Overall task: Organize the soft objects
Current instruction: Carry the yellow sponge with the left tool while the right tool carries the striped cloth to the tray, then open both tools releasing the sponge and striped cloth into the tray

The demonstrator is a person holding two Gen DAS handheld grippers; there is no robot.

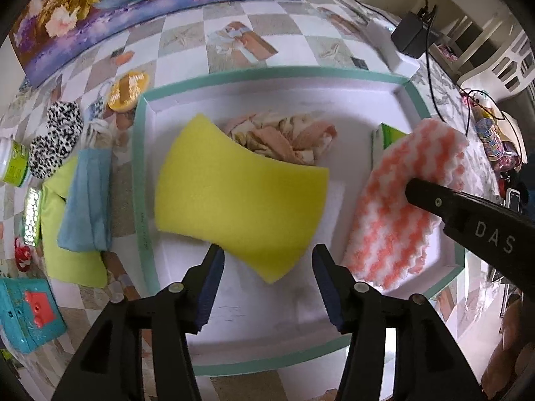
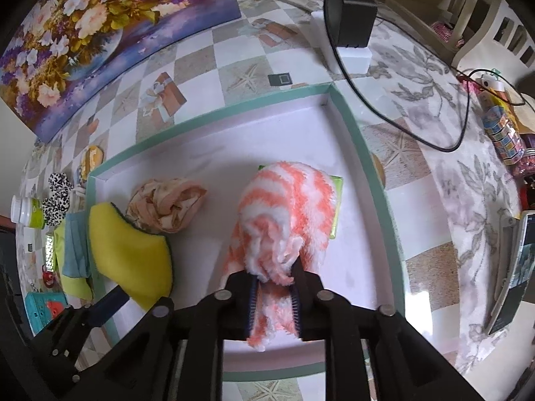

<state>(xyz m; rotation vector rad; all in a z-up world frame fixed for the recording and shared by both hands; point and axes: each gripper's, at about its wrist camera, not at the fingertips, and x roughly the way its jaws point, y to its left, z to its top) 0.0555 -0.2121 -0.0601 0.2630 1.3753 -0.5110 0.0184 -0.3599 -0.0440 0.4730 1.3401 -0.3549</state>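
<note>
The left gripper (image 1: pixel 267 264) hangs with jaws apart over the yellow sponge (image 1: pixel 240 197) in the teal-rimmed tray (image 1: pixel 140 167); the striped cloth (image 1: pixel 408 207) lies beside it.

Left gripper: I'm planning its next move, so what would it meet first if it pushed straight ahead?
Most likely the yellow sponge, lying in the tray just beyond the open left gripper. How high the fingertips sit above it is unclear.

Checkered table under soft daylight

The table (image 2: pixel 207 63) wears a glossy oilcloth of white, grey and tan squares printed with starfish and gift boxes; a large flower painting in purple and yellow (image 2: pixel 90 30) leans at its far edge, and cream-painted wooden furniture with openwork panels (image 1: pixel 501 53) stands beyond the right side.
</note>
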